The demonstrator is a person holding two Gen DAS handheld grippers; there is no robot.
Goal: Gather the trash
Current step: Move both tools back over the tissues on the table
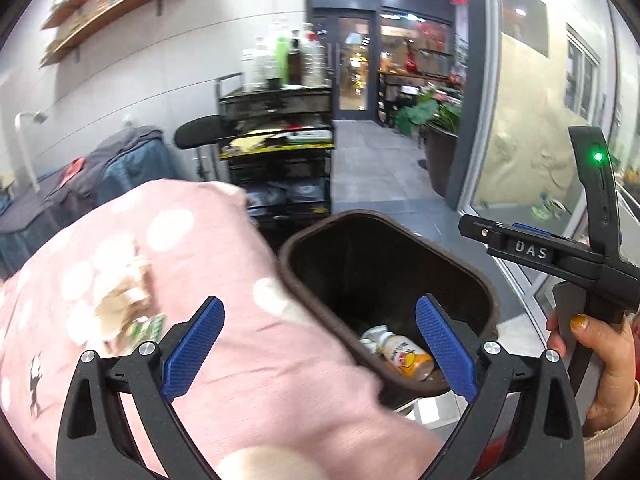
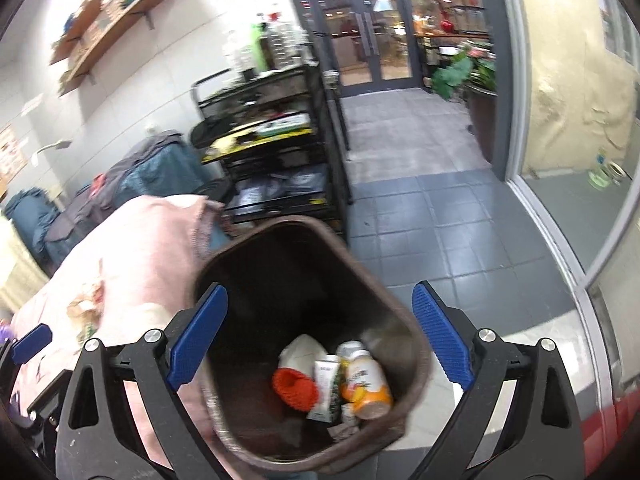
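One brown bin point(image 2: 224, 432) w/ orange-label bottle point(image 2: 366, 390), carton point(image 2: 326, 384), red lump point(image 2: 295, 390).

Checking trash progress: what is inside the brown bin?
Inside the brown bin: an orange-labelled bottle, a small carton, a red crumpled item and something white. Anything beneath them is hidden.

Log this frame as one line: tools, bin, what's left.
left tool: open, empty | right tool: open, empty, over bin | bin: bottle, carton, red item | bedding: wrappers left
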